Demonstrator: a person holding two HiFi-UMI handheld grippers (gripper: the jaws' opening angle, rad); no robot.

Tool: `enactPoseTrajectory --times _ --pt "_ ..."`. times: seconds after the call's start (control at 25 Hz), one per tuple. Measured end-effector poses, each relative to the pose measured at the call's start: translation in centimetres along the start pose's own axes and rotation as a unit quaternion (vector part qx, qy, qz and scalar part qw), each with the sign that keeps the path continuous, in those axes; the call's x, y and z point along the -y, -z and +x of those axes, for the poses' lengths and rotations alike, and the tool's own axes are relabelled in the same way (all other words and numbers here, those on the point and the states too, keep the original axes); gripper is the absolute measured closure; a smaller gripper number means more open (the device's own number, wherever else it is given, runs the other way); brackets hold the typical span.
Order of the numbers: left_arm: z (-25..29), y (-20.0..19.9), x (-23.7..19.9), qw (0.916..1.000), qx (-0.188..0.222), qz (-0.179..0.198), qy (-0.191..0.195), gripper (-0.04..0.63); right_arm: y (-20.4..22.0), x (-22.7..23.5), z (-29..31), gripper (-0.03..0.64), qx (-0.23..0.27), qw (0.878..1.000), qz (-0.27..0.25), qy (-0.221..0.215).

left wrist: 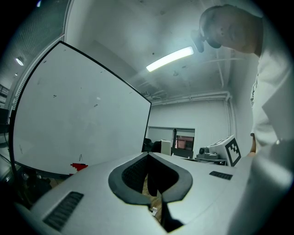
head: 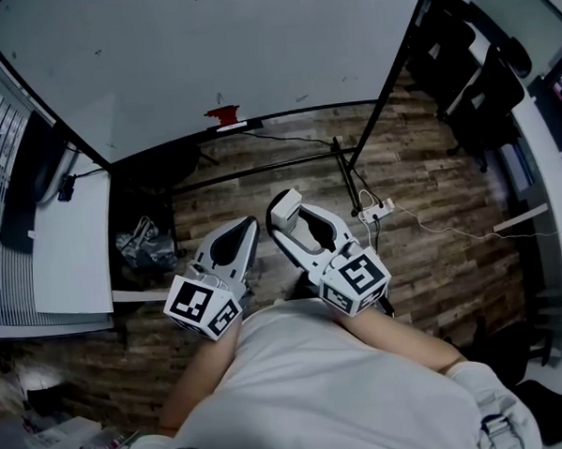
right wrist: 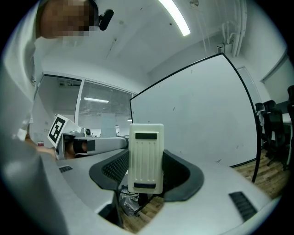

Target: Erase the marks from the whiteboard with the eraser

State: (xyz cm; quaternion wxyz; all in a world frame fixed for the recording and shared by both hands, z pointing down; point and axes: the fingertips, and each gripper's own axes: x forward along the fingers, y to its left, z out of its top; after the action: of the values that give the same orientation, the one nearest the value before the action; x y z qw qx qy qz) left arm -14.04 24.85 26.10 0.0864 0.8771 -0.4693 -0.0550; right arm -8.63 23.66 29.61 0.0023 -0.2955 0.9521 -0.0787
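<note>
Right gripper [head: 293,226], eraser [right wrist: 146,158] seemingly clamped between jaws

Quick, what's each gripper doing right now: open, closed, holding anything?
Left gripper: shut, nothing between its jaws.
Right gripper: shut on the eraser.

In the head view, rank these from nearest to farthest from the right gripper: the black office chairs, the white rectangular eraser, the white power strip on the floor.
1. The white rectangular eraser, clamped in the right gripper.
2. The white power strip, on the wooden floor to its right.
3. The black office chairs, far off at upper right.
</note>
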Motion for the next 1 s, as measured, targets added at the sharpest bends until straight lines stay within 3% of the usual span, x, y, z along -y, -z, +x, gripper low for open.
enactPoseTrajectory --times 0.2,0.56,1.0 --pt "1.0 0.1 -0.1 1.0000 -0.006 -0.001 0.005 0.589 -0.6 1.2 1.0 0.383 0.005 1.000 0.009 -0.001" --pt "3.6 -0.2 -2.9 0.9998 -0.003 -0.004 -0.018 0.589 -0.3 3.8 3.7 0.383 -0.006 1.000 0.010 -0.024" --pt "12.6 -0.2 -7.0 0.9997 -0.005 -0.006 -0.022 0.589 -1.4 12.8 7.9 0.384 -0.007 1.000 0.012 -0.028"
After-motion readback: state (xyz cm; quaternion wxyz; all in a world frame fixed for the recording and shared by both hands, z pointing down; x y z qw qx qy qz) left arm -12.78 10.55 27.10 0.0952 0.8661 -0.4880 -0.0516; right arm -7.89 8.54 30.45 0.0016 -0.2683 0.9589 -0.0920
